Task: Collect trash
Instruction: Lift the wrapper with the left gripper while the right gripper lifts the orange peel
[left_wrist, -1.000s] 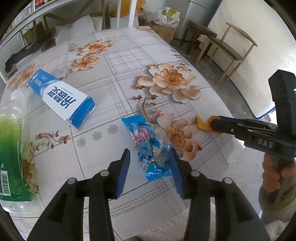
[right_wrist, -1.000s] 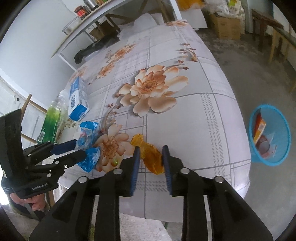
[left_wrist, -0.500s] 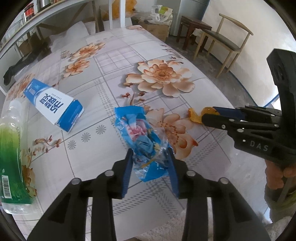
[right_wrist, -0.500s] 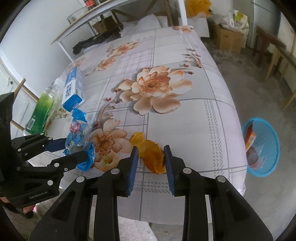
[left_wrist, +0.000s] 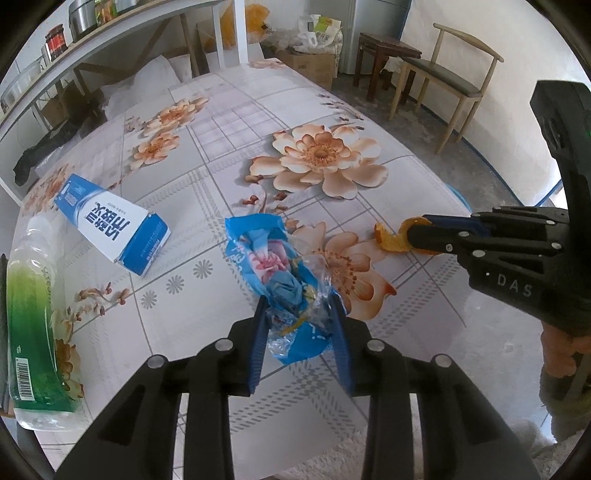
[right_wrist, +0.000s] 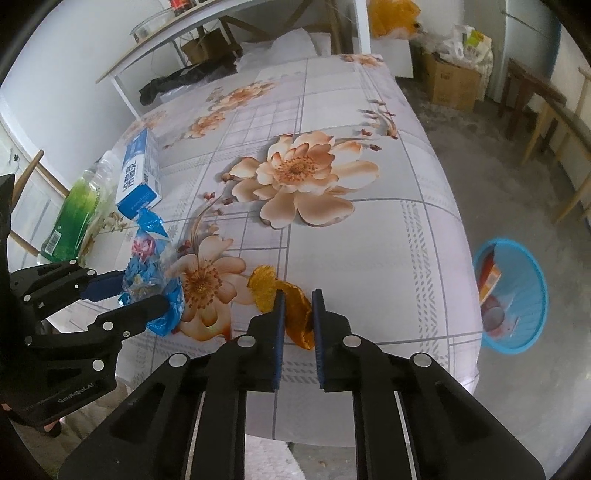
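My left gripper is shut on a crumpled blue snack wrapper and holds it just above the flowered tablecloth; it also shows in the right wrist view. My right gripper is shut on an orange peel near the table's front edge; the peel shows in the left wrist view too. A blue bin with some trash in it stands on the floor to the right of the table.
A blue and white carton lies on the table at the left. A green-labelled plastic bottle lies at the left edge. Wooden chairs and boxes stand beyond the table.
My left gripper closed on the blue wrapper and lifted it a little. My right gripper stayed clamped on the orange peel and rose slightly.
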